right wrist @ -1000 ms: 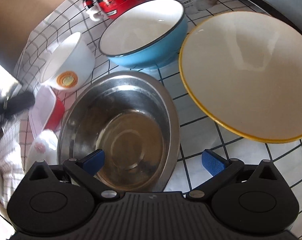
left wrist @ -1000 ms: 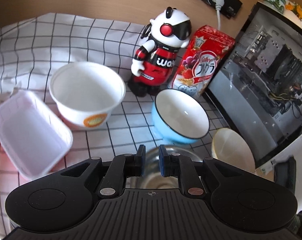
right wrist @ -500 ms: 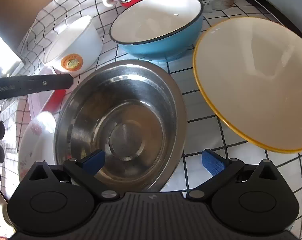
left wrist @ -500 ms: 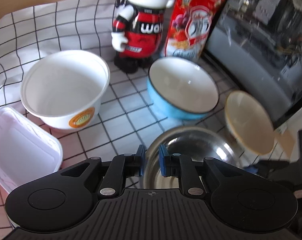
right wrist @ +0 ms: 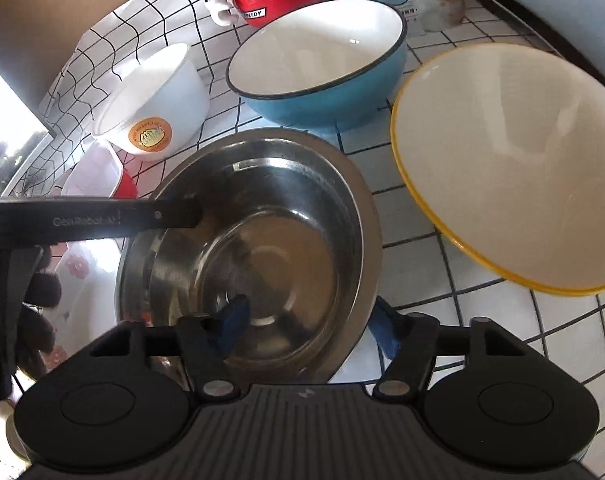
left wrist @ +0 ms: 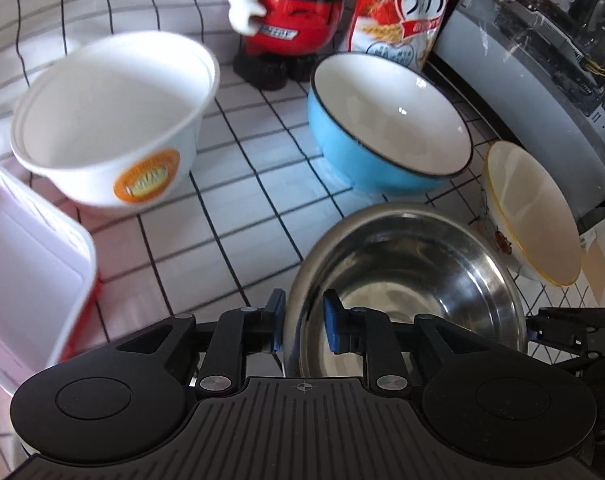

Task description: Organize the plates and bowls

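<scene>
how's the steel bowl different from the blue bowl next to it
The steel bowl is bare shiny metal inside and out; the blue bowl is blue outside, white inside, with a dark rim. The steel bowl has tongs straddling its rim on both sides; nothing touches the blue bowl. Both stand upright and empty on the checked cloth.

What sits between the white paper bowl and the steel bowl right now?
Only bare checked cloth separates the white paper bowl from the steel bowl, clearest in the left wrist view.
</scene>
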The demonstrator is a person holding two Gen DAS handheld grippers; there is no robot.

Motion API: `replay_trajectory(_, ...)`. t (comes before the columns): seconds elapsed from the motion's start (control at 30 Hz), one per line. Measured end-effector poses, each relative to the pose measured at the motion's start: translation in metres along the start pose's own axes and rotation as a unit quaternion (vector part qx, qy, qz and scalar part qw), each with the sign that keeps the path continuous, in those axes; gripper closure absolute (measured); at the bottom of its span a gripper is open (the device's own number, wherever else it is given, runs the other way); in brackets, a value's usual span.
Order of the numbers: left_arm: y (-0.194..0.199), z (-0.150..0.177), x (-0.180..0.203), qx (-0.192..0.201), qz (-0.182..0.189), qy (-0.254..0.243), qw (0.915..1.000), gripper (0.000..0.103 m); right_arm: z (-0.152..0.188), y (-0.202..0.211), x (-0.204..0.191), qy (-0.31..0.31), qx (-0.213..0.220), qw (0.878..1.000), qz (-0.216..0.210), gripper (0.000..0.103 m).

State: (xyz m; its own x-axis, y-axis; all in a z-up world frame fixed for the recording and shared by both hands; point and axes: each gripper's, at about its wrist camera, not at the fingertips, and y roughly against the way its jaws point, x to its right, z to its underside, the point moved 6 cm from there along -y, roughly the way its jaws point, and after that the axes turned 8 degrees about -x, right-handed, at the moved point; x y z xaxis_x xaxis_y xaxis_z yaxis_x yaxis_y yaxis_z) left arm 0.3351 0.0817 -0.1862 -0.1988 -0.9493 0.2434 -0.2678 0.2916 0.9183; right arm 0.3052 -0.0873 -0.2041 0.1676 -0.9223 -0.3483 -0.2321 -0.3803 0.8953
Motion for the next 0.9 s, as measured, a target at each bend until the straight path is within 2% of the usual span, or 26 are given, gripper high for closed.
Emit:
replay_trajectory(0.03,-0.001,0.002,0.0,-0.002,0.007,0.006,1.0,0.076,0.0,0.0,-0.001,0.0,-0.004,1.0,-0.006,0.055)
replay_trajectory(0.1,0.0,0.005,-0.001,-0.003,0.012,0.017,0.9998,0.075,0.001,0.001,-0.001,-0.009,-0.005,1.0,-0.005,0.056)
replay_trajectory(0.2,0.002,0.011,-0.005,-0.011,-0.002,0.047,0.9988,0.077,0.003,0.006,-0.002,-0.008,-0.001,1.0,-0.007,0.062)
replay_trajectory(0.27,0.005,0.016,-0.007,-0.017,-0.012,0.072,0.9972,0.079,0.005,0.013,-0.005,-0.002,0.008,1.0,-0.004,0.062)
replay_trajectory(0.5,0.049,0.035,-0.006,0.024,-0.025,0.106,0.9938,0.079,0.0,0.047,-0.031,0.041,0.052,0.998,-0.012,0.061)
replay_trajectory(0.63,0.084,0.056,-0.016,0.056,-0.023,0.15,0.9868,0.079,-0.002,0.059,-0.061,0.095,0.071,0.993,-0.031,0.061)
replay_trajectory(0.8,0.117,0.09,-0.04,0.092,-0.042,0.204,0.9738,0.079,0.002,0.044,-0.101,0.141,0.052,0.987,-0.05,0.061)
replay_trajectory(0.9,0.122,0.112,-0.06,0.096,-0.055,0.236,0.9654,0.079,0.007,0.026,-0.123,0.167,0.034,0.983,-0.061,0.061)
